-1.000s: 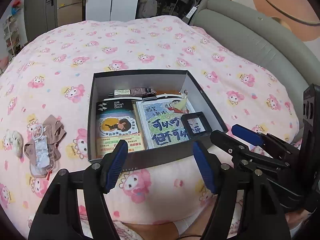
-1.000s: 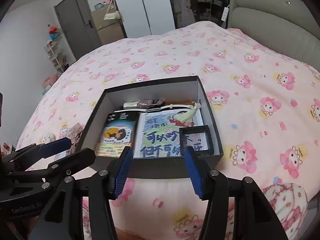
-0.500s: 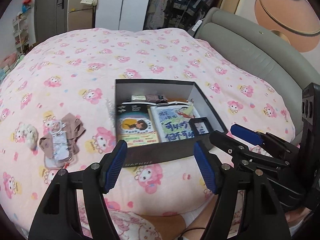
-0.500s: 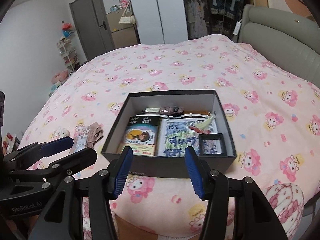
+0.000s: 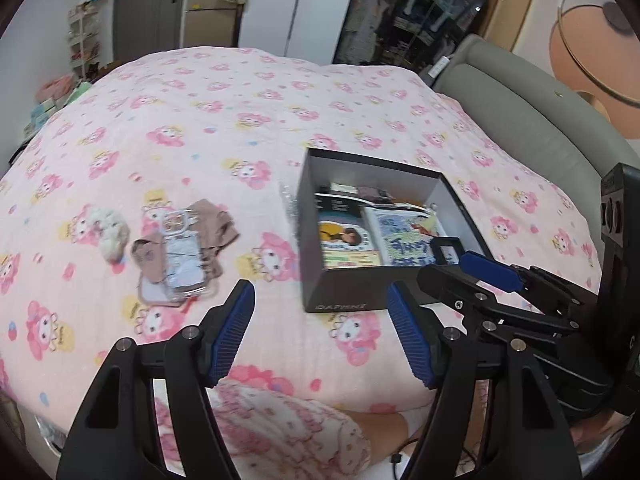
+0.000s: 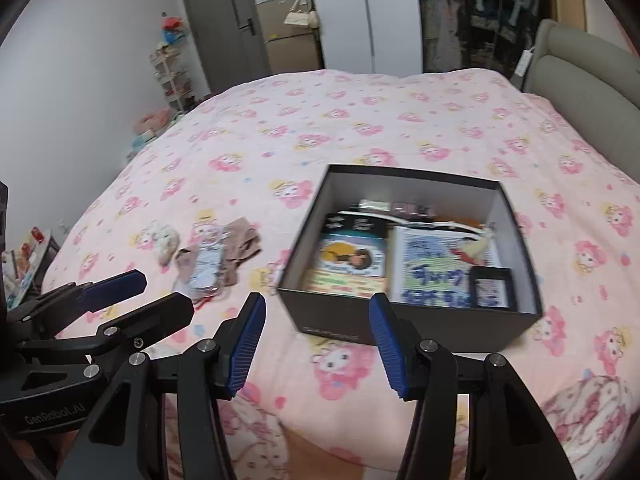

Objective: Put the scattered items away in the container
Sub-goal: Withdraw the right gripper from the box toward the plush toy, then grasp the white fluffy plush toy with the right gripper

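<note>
with the box part filled, both grippers, left and right, gape empty; next, the pile ahead-left of them needs grasping.

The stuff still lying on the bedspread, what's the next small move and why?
Probably carry the open, empty left tool leftward and down to the brown fabric pile with the clear packet on top. It and the white plush lie outside the black box.
</note>
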### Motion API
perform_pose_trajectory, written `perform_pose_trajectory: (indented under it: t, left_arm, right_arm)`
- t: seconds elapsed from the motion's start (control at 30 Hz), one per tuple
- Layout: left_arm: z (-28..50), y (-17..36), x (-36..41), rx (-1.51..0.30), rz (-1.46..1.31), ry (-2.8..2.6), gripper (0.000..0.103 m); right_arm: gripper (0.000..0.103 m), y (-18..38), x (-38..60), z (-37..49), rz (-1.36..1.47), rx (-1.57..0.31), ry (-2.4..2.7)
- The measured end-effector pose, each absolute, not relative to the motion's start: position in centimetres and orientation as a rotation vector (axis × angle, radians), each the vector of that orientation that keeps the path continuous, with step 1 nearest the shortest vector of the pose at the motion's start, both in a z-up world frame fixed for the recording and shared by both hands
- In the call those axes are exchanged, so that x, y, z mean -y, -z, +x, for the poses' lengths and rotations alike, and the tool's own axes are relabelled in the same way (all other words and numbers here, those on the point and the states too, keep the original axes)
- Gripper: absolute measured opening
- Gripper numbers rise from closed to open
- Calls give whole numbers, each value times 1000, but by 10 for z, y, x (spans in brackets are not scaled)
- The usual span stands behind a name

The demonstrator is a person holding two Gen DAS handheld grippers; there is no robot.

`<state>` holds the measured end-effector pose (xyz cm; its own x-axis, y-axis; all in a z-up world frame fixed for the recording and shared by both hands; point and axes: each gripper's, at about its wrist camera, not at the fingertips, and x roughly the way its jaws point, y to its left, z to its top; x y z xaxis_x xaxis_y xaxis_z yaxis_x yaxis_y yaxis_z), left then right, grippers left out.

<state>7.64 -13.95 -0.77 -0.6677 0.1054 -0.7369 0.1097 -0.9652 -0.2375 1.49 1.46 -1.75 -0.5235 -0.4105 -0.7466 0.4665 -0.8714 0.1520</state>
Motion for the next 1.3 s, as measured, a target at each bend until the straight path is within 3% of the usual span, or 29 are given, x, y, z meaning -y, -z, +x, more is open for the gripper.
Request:
perform_pose_trajectory:
  t: [0.8, 1.3]
  left_arm:
    - [106, 54, 263, -643, 1222, 2612, 70]
    - [69, 112, 351, -811, 1229, 2445, 70]
  right_arm:
    - [50, 49, 121, 14, 1180, -267, 2174]
    - [50, 103, 214, -36, 1295, -328, 2003]
